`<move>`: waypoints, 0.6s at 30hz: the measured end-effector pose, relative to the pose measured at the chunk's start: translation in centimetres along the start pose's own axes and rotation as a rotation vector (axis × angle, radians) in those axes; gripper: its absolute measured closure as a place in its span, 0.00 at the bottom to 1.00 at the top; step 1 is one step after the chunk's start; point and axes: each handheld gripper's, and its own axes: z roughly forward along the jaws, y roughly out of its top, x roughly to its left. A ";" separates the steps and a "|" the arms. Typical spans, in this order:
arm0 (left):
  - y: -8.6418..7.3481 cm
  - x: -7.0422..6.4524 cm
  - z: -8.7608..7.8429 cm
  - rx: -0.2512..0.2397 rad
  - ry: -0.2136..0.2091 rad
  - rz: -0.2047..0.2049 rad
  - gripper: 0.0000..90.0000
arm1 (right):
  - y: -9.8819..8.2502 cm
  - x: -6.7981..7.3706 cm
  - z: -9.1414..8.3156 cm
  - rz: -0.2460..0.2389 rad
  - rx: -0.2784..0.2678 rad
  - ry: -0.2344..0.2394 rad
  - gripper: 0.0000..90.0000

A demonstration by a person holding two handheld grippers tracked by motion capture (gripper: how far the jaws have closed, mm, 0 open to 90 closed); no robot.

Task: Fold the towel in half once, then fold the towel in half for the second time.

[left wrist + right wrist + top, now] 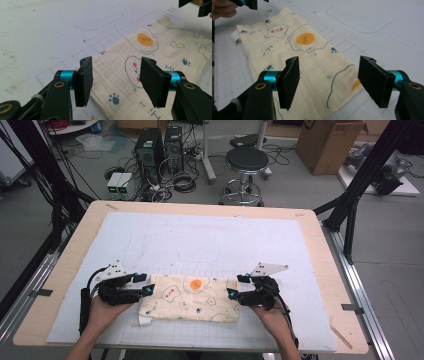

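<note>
A cream cloth (192,297) printed with cartoon eggs and paw marks lies folded flat on the white mat, near the front edge. My left gripper (145,284) sits at its left end, and the left gripper view shows the jaws open over the cloth (150,57) with nothing pressed between them (116,80). My right gripper (235,286) sits at the cloth's right end. In the right gripper view its jaws stand open (329,82) over the cloth's corner (312,57), pads off the fabric. A white tag pokes out at the cloth's front left corner (144,321).
The white gridded mat (210,235) covers most of the wooden table (65,270). Beyond the table's far edge stand a black stool (246,160), computer towers (150,150) with cables, and a cardboard box (327,145). Black frame posts rise at both sides.
</note>
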 end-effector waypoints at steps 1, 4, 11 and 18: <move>0.0 0.0 0.0 0.002 0.004 0.005 0.49 | 0.0 0.0 0.1 -0.004 0.002 -0.002 0.37; 0.0 -0.1 0.0 0.004 0.004 0.008 0.48 | 0.0 0.1 0.1 -0.005 0.000 0.001 0.37; 0.0 0.1 0.1 0.008 0.007 0.007 0.48 | 0.1 -0.1 0.3 -0.006 0.008 -0.004 0.38; 0.1 0.4 0.4 -0.004 0.029 -0.016 0.48 | 0.2 -0.2 0.8 -0.010 0.020 -0.006 0.39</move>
